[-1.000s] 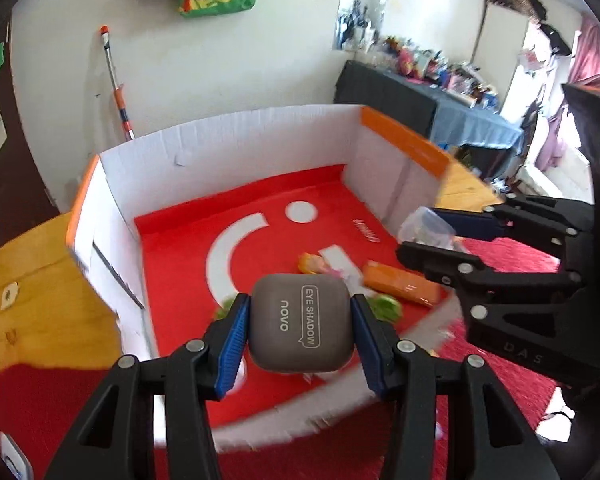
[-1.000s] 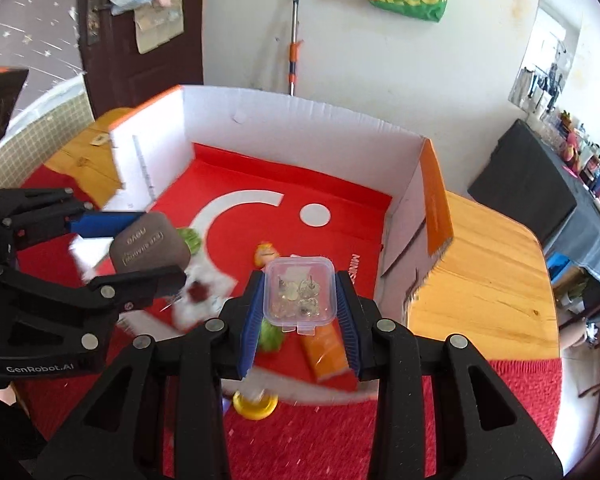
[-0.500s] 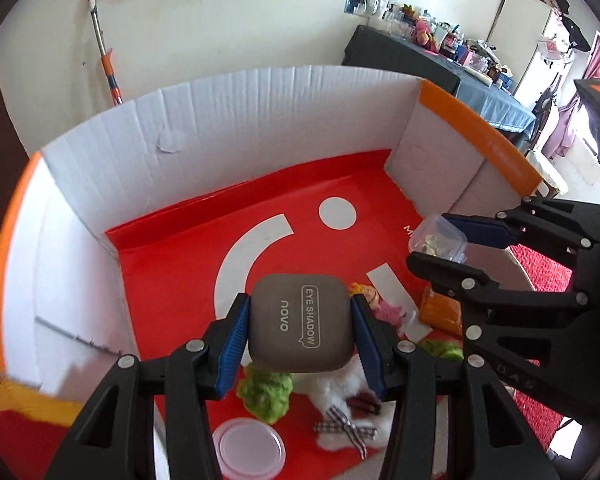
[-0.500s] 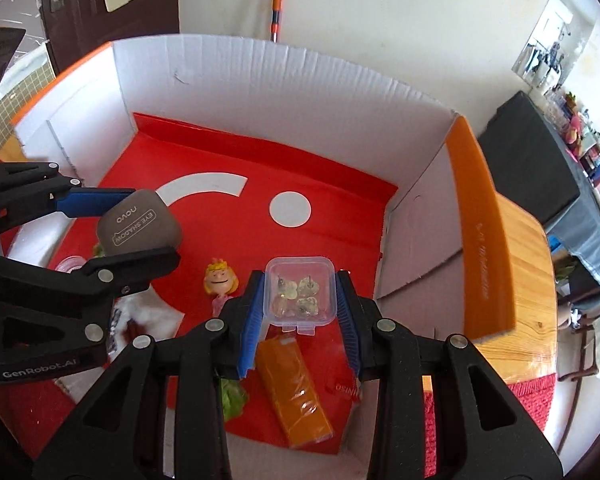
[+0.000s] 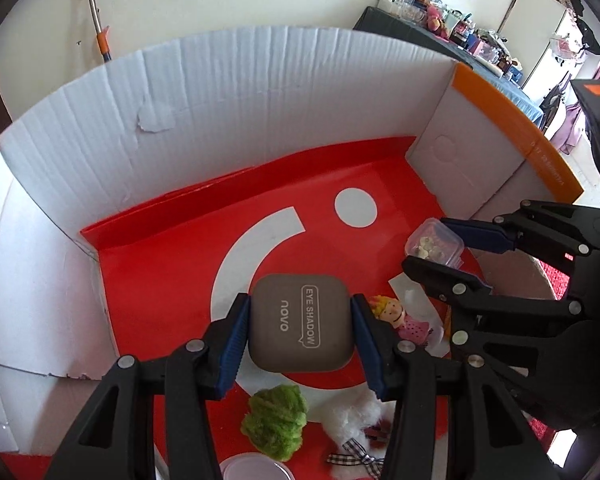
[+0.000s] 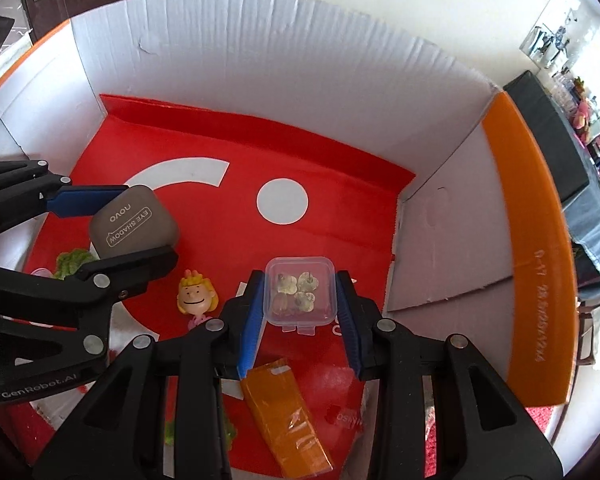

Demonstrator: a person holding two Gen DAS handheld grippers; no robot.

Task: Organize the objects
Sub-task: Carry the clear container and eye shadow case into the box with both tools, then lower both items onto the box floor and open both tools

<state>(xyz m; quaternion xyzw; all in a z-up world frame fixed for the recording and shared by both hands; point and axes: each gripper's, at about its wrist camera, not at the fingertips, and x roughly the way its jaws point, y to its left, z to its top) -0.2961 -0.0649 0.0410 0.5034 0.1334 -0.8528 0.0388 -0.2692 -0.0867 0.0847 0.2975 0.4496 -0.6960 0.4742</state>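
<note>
Right claw [image 6: 300, 308] grips clear case [image 6: 300, 290], perhaps of earrings.

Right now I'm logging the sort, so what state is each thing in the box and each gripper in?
eye shadow case: closed, held by left gripper
clear box: lidded, held by right gripper
cardboard box: open-topped
doll: lying face up
orange packet: lying flat

Taupe eyeshadow case [image 5: 303, 322]; red-floored white box [image 5: 260, 92].
</note>
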